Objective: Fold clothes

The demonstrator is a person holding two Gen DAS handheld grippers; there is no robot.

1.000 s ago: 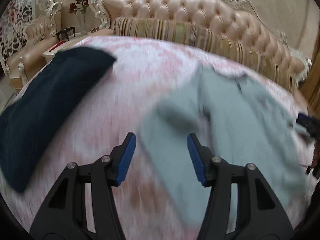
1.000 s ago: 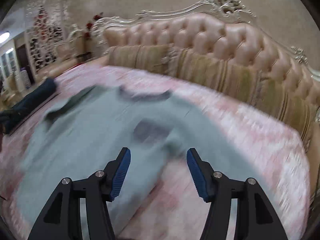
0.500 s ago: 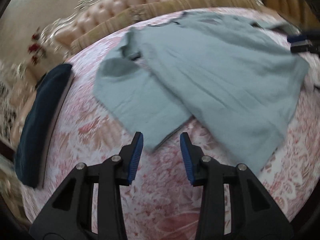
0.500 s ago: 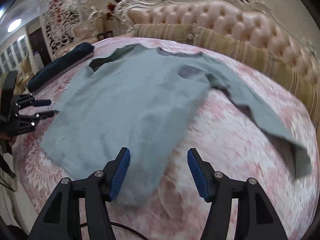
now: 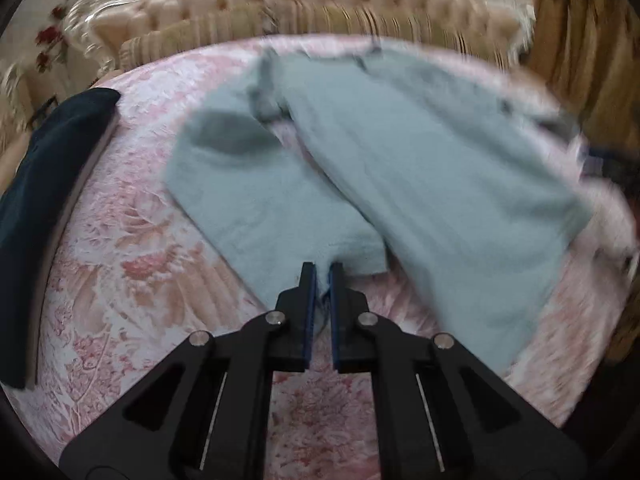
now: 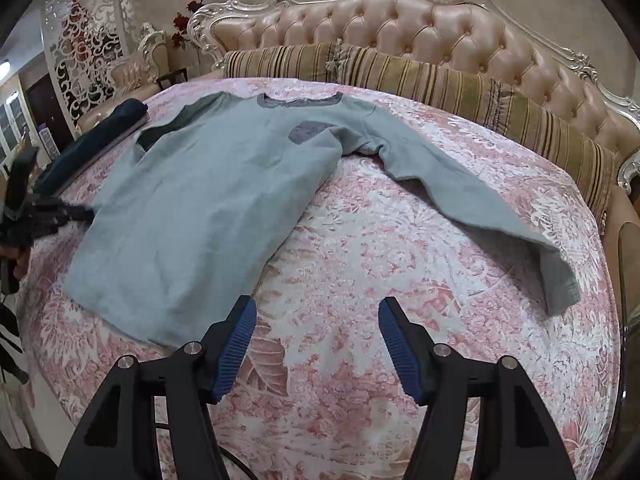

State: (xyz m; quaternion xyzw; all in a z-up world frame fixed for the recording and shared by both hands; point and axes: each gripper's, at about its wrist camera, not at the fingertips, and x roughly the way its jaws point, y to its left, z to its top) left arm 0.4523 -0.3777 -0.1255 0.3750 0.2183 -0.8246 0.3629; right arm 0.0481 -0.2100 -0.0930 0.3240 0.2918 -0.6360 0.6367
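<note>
A light grey-green long-sleeved shirt (image 6: 208, 184) lies spread flat on the pink floral bedspread (image 6: 360, 264); it also shows in the left wrist view (image 5: 420, 160). My left gripper (image 5: 322, 270) is shut on the cuff end of the shirt's sleeve (image 5: 260, 200), low on the bed. In the right wrist view the left gripper (image 6: 76, 212) sits at the shirt's left edge. My right gripper (image 6: 318, 312) is open and empty, hovering just right of the shirt's hem corner. The other sleeve (image 6: 480, 208) stretches out to the right.
A folded dark navy garment (image 5: 44, 184) lies at the bed's left side, also in the right wrist view (image 6: 96, 136). Striped bolster pillows (image 6: 400, 76) and a tufted pink headboard (image 6: 400, 24) bound the far side. A tan curtain (image 5: 580, 40) hangs at the right.
My left gripper has closed from open onto the sleeve cuff. My right gripper has dropped nearer the hem corner and stayed open.
</note>
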